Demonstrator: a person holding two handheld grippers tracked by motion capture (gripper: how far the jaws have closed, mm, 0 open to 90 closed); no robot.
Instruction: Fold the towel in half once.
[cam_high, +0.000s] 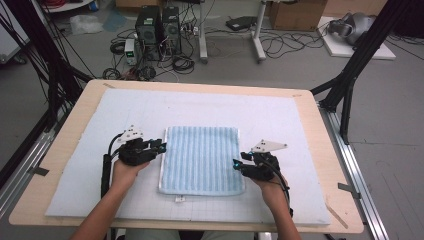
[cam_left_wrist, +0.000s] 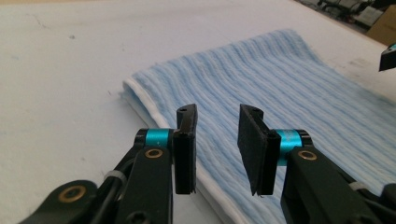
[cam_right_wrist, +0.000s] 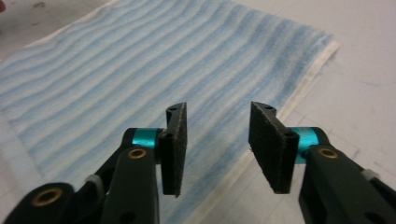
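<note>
A folded light-blue striped towel (cam_high: 201, 159) with a white hem lies flat in the middle of the white mat (cam_high: 100, 115). My left gripper (cam_high: 161, 146) hovers at the towel's left edge, jaws open with nothing between them. In the left gripper view the gripper (cam_left_wrist: 217, 149) stands over the towel (cam_left_wrist: 280, 88) and its white hem. My right gripper (cam_high: 236, 166) sits at the towel's right edge, open and empty. In the right gripper view the gripper (cam_right_wrist: 218, 147) points across the towel (cam_right_wrist: 140, 70), above its hemmed edge.
The mat covers a wooden table (cam_high: 65, 145) whose bare rim shows all round. Black frame posts (cam_high: 350, 75) stand at the far right and far left. Computer towers (cam_high: 157, 27), cables and boxes are on the floor beyond.
</note>
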